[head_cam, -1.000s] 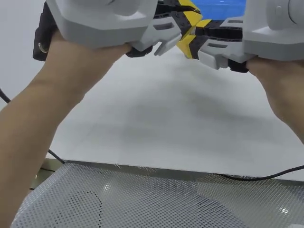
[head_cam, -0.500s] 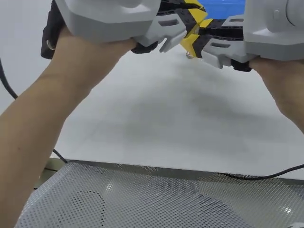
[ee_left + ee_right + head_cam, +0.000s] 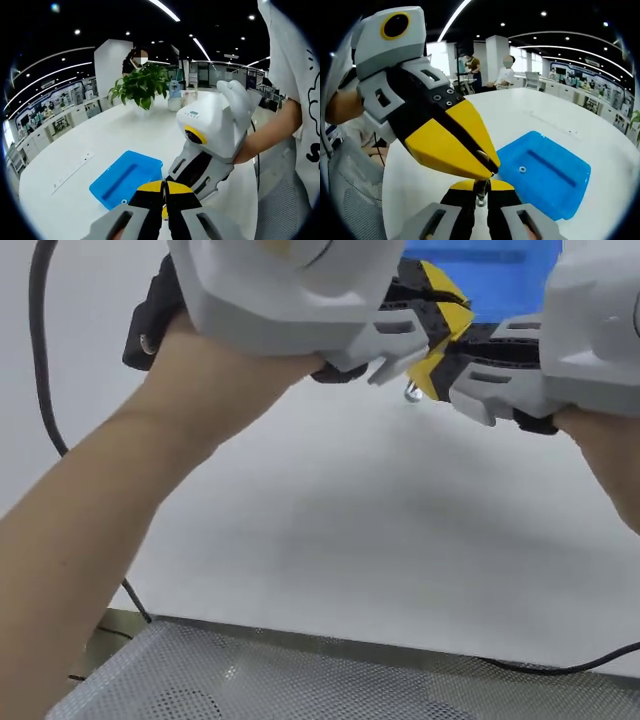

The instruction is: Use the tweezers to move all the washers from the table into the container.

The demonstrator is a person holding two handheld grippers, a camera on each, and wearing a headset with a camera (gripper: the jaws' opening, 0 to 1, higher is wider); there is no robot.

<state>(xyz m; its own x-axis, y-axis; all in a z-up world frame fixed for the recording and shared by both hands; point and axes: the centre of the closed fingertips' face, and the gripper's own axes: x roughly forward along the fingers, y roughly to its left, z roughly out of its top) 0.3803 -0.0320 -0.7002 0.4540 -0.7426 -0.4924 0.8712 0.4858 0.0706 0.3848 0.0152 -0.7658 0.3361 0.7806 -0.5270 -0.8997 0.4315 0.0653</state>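
Head view: two claws meet nose to nose above the white table (image 3: 350,520). The left claw (image 3: 448,306) is on the left with its yellow tips together, and the right claw (image 3: 433,375) faces it from the right. A small metal tip of the tweezers (image 3: 411,392) pokes out just below where they meet. One blue container (image 3: 490,275) sits on the table just beyond them, its inside hidden from here.

Left gripper view: the left claw's own jaws are pressed together at the bottom, and the right claw's white body leans in from the right. The container (image 3: 125,180) lies beyond on the left, its contents too small to tell.

Right gripper view: the right claw (image 3: 479,187) is clamped on the tweezers (image 3: 480,197). The left claw's yellow jaws are closed just above it. The container (image 3: 550,175) lies open to the camera, with one washer (image 3: 522,169) on its floor.
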